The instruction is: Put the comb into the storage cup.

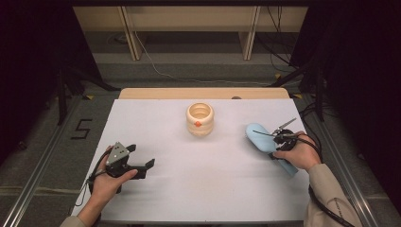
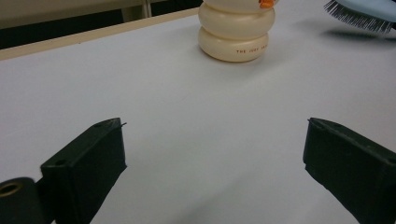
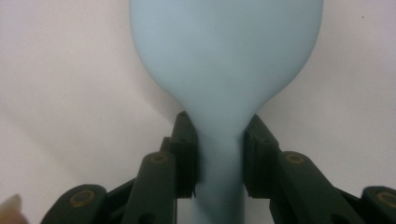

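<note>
Cream ringed jar (image 1: 200, 119) mid-table (image 1: 156, 118)

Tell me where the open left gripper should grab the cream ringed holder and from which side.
Probably best: left gripper level from the near side, jaws across the groove between the bulging rings of the holder. It stands upright, and the groove should seat the pads.

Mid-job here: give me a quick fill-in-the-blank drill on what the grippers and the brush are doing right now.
1. The right gripper is shut on the neck of the light ____ hairbrush.
2. The left gripper has jaws that stand ____, with nothing between them.
3. The cream holder stands ____ on the white table.

Missing words: blue; open; upright
</note>
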`<state>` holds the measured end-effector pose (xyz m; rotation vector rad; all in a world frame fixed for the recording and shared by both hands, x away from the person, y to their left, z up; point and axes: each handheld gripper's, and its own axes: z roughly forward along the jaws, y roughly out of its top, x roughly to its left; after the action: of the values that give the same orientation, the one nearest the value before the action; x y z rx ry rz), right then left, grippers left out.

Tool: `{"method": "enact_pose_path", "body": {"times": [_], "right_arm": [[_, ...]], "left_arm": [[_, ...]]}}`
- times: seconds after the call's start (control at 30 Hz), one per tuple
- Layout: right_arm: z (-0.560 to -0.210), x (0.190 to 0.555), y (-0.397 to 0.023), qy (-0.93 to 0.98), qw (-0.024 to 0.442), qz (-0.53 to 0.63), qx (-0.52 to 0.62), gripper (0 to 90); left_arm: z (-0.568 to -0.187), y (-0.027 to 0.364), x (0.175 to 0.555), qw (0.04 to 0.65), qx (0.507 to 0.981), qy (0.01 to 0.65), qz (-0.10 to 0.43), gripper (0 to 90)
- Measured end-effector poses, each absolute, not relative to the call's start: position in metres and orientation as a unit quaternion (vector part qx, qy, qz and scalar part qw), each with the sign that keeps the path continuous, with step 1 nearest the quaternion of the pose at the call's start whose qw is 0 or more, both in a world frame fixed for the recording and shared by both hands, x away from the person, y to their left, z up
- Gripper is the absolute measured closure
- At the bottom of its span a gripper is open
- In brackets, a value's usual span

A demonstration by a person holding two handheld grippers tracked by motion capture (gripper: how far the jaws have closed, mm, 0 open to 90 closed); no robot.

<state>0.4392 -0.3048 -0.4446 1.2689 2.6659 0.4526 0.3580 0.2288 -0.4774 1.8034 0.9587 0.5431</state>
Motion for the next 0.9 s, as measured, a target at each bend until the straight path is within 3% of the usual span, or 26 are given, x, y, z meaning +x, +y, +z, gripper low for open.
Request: {"method": "enact_pose_path", "body": {"times": [0.9], "right_arm": [[-0.44, 0.426, -0.296, 0.872, 0.107, 0.208, 0.429, 70.2]], "left_arm": [[-0.477, 0.229, 0.358, 0.495, 0.74, 0.397, 0.224, 5.6]]}}
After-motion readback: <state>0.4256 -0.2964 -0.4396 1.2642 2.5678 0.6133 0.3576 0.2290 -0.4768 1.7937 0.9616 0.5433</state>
